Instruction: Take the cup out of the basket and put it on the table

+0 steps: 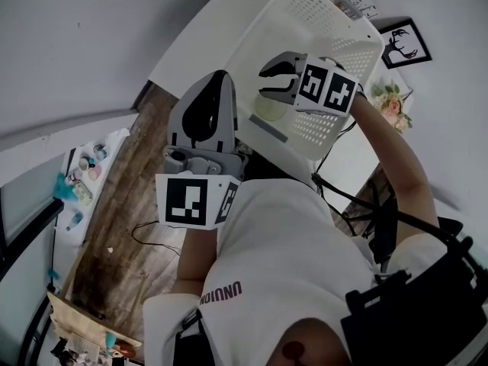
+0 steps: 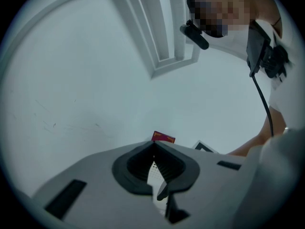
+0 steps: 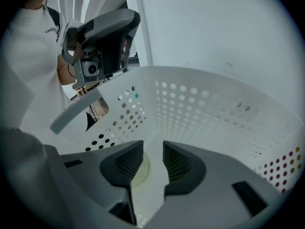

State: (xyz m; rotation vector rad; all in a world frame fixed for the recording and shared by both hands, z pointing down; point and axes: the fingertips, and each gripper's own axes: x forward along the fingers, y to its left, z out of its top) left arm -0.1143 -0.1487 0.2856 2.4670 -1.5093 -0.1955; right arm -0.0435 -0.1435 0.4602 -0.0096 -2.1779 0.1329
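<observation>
While clear of basket walls point(image 3: 224, 113), right tongs point(image 3: 152, 159) (apart) above cup point(image 3: 140, 171)

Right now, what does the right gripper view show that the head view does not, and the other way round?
Only the right gripper view: the ribbed pads of the right gripper, standing apart with nothing pressed between them.
Only the head view: the wooden floor, a framed picture, flowers and the right gripper's marker cube.
Both: the white perforated basket, the pale cup lying in it, the left gripper and the person's white shirt.
</observation>
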